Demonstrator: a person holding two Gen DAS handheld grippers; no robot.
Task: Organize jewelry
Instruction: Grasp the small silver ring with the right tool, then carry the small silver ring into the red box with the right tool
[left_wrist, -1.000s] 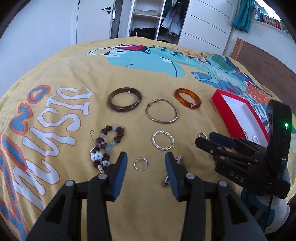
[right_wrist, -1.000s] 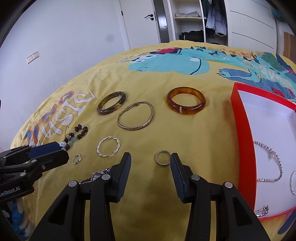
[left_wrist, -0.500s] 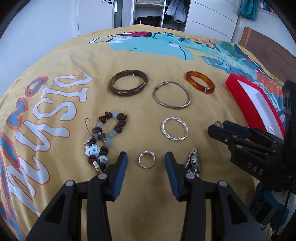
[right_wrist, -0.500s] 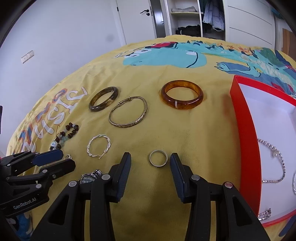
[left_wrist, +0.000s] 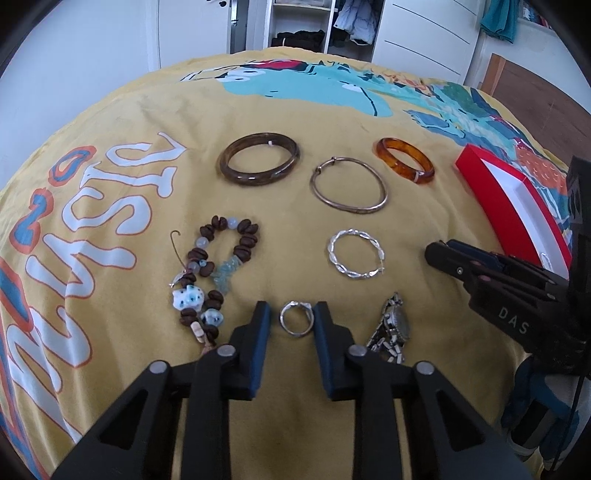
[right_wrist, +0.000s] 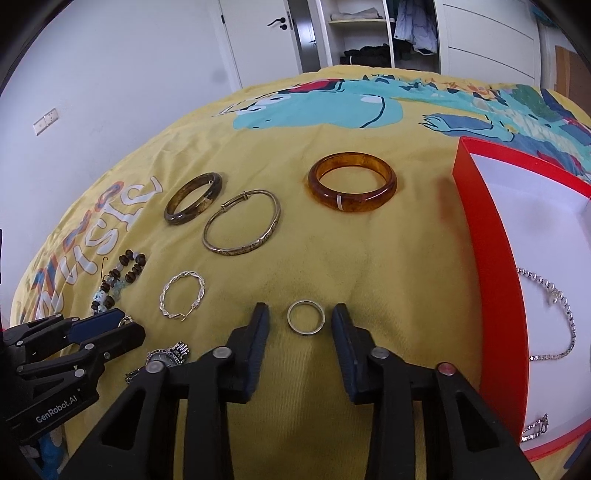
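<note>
Jewelry lies on a yellow printed bedspread. My left gripper (left_wrist: 291, 317) is open, its fingers on either side of a small silver ring (left_wrist: 296, 323). My right gripper (right_wrist: 301, 321) is open around a plain silver ring (right_wrist: 306, 322). A red box (right_wrist: 491, 258) with a white lining holds silver chains (right_wrist: 554, 314). Loose pieces include an amber bangle (right_wrist: 352, 187), a dark bangle (left_wrist: 258, 163), a thin metal bangle (left_wrist: 349, 189), a twisted silver hoop (left_wrist: 356, 257), a bead bracelet (left_wrist: 212, 280) and a watch (left_wrist: 393, 326).
The red box also shows at the right in the left wrist view (left_wrist: 517, 206). The right gripper's body (left_wrist: 509, 291) sits beside the watch. A wardrobe and door stand beyond the bed. The bedspread curves down at its edges.
Both grippers have moved forward and lower, so each small ring now lies between the fingertips. The left gripper's jaws have narrowed around its ring.
</note>
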